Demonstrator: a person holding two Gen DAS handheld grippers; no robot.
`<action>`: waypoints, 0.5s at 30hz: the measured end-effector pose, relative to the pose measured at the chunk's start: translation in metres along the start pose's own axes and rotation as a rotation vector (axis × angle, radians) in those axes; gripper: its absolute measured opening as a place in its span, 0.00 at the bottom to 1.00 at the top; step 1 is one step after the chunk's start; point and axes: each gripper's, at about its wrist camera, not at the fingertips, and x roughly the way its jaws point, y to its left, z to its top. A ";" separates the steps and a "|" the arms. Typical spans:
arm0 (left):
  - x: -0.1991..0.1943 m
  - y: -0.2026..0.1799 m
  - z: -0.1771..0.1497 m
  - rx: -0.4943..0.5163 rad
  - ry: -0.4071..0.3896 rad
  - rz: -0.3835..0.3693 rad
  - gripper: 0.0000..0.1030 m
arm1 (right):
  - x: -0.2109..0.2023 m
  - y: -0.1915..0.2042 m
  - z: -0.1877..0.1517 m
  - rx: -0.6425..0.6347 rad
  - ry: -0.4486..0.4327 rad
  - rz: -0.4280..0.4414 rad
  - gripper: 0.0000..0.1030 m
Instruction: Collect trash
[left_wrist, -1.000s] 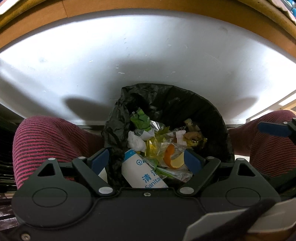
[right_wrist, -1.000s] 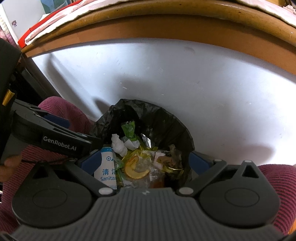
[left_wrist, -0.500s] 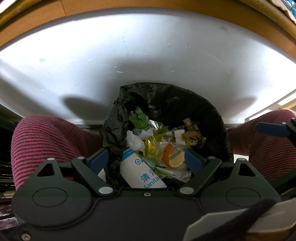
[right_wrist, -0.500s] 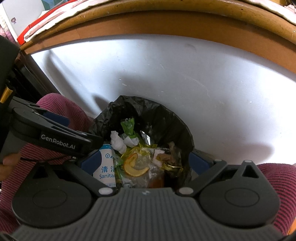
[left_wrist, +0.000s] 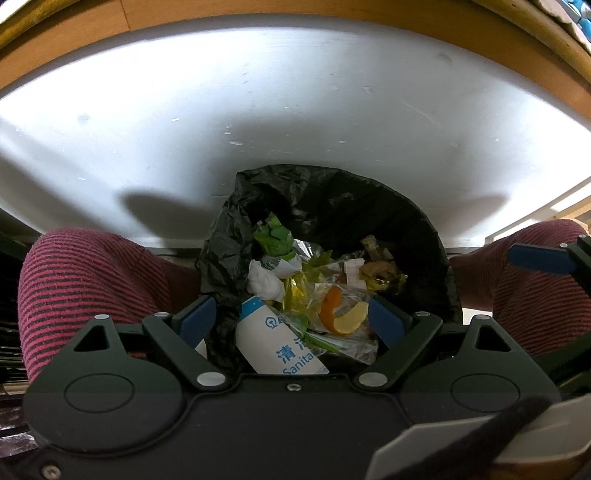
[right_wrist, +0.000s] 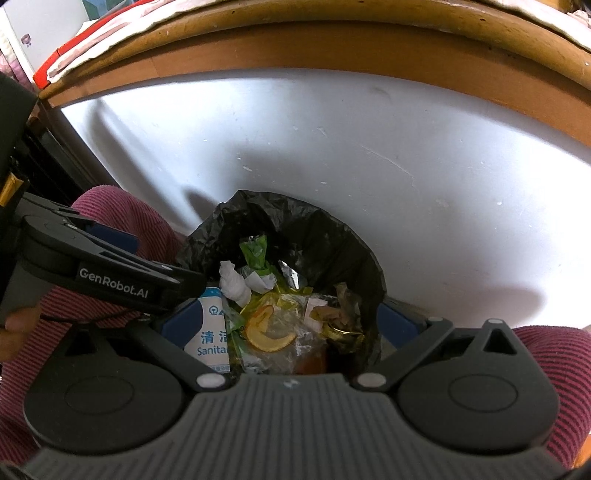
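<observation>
The person is wearing trousers (left_wrist: 92, 280) striped in magenta and black, showing on both sides of each view. The left gripper (left_wrist: 291, 321) is showing a black body with two round caps, silver screws at its pivots and blue pads on its fingers (left_wrist: 194, 319). The right gripper (right_wrist: 284, 325) is showing a ribbed grey body, black linkages, silver screws and blue fingers (right_wrist: 395, 323). White "GenRobot.AI" lettering is running along the left gripper's side in the right view.

A black trash bag (left_wrist: 332, 206) stands open between striped knees. Inside lie orange peel (left_wrist: 341, 314), crumpled tissue (left_wrist: 264, 284), green wrapper (left_wrist: 273, 236), white packet (left_wrist: 273, 343).
</observation>
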 end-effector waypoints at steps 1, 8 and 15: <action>0.000 -0.001 0.000 -0.001 0.000 0.000 0.86 | 0.000 0.000 0.000 -0.001 0.000 0.000 1.00; 0.000 -0.001 0.000 0.001 -0.001 0.002 0.86 | 0.000 0.000 0.000 -0.001 0.001 -0.002 1.00; 0.000 -0.002 -0.001 0.000 0.002 0.000 0.86 | -0.001 0.000 0.000 -0.007 0.000 -0.005 1.00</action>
